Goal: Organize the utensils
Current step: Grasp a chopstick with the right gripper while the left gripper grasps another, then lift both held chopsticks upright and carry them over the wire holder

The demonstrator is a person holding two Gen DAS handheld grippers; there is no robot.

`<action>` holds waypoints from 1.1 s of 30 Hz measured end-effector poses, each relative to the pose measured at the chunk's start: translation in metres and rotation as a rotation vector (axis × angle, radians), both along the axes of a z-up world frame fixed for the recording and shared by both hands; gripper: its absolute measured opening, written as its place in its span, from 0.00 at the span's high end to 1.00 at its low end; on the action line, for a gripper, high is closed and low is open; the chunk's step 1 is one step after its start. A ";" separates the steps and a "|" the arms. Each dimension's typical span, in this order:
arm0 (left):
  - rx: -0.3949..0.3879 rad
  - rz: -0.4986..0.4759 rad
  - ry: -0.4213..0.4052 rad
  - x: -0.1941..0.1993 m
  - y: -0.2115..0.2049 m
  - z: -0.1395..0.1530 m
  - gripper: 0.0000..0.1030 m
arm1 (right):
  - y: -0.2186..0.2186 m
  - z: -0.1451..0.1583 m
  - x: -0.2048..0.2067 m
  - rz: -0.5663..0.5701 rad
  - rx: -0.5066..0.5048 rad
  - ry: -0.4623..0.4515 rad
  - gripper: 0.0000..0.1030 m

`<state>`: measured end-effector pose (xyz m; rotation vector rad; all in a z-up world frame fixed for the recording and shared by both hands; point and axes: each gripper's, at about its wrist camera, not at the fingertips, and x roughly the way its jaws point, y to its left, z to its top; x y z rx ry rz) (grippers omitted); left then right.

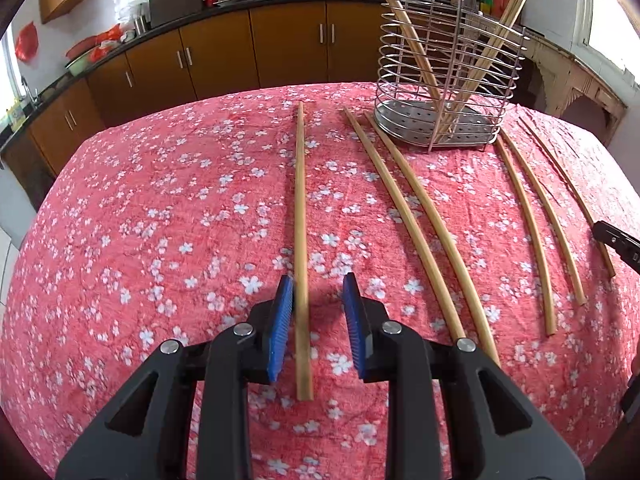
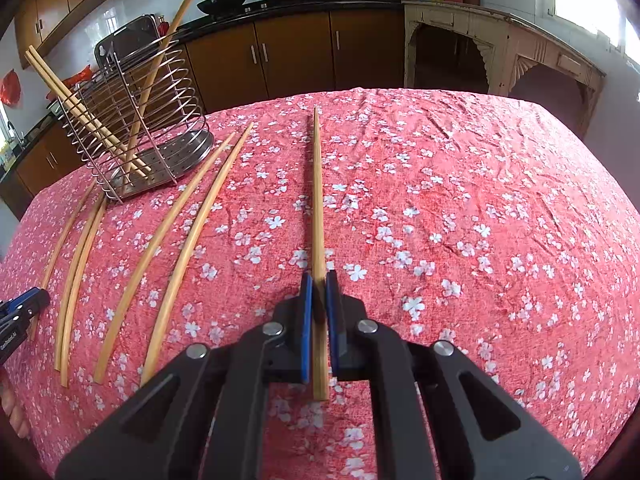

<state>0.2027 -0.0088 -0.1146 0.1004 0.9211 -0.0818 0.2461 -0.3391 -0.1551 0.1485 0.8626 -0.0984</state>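
- A pale bamboo chopstick (image 2: 319, 216), long and tapering to a thin far tip, is clamped between the blue fingers of the right gripper (image 2: 319, 300); its thick end juts back past the pads.
- A second chopstick (image 1: 301, 216) is seen lying flat on the pink floral cloth (image 1: 160, 240) of the counter, between the parted fingers of the left gripper (image 1: 318, 300). It is touched by the left pad or lies just beside it, and is clear of the right pad.
- Five more chopsticks are laid on the cloth near the wire utensil holder (image 1: 448, 80), in which three are stood leaning.
- The holder is set near the counter's far edge.
- Bare cloth is left to the right of the held chopstick.
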 end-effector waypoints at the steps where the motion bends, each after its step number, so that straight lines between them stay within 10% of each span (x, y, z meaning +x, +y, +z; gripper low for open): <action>1: 0.006 0.003 0.004 0.003 0.001 0.000 0.75 | 0.000 0.000 0.000 0.000 0.003 0.000 0.92; 33: 0.002 0.004 -0.032 0.003 0.011 0.000 0.76 | 0.003 0.002 0.000 -0.005 0.000 0.001 0.92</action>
